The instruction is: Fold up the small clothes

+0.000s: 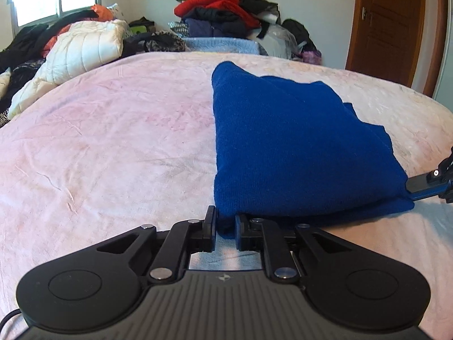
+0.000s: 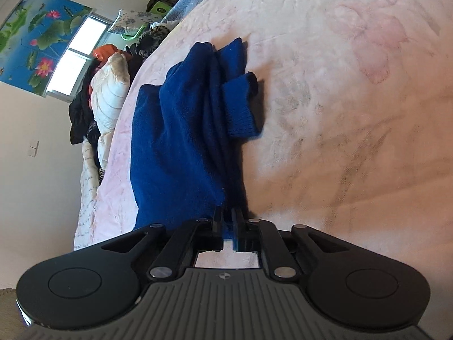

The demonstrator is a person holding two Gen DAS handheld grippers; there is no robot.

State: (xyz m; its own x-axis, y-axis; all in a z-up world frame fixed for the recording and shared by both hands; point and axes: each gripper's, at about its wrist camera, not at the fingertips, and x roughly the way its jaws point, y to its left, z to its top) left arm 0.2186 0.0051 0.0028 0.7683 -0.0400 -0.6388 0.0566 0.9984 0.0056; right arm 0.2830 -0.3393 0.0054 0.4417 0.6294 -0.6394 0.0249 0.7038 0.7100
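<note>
A blue knitted sweater [image 1: 283,147] lies folded on the pink bedspread [image 1: 113,141]. My left gripper [image 1: 225,221] is shut on its near left corner. My right gripper shows in the left wrist view at the right edge [image 1: 410,187], shut on the sweater's near right edge. In the right wrist view, turned on its side, the right gripper [image 2: 228,221] pinches the layered edge of the blue sweater [image 2: 181,141]. A ribbed cuff [image 2: 243,107] sticks out from the folded layers onto the bedspread [image 2: 354,113].
A white quilted jacket [image 1: 82,48] and dark clothes lie at the bed's far left. A tall pile of red and dark clothes [image 1: 226,8] stands behind the bed. A wooden door [image 1: 393,25] is at the right. A window [image 1: 53,2] is at the far left.
</note>
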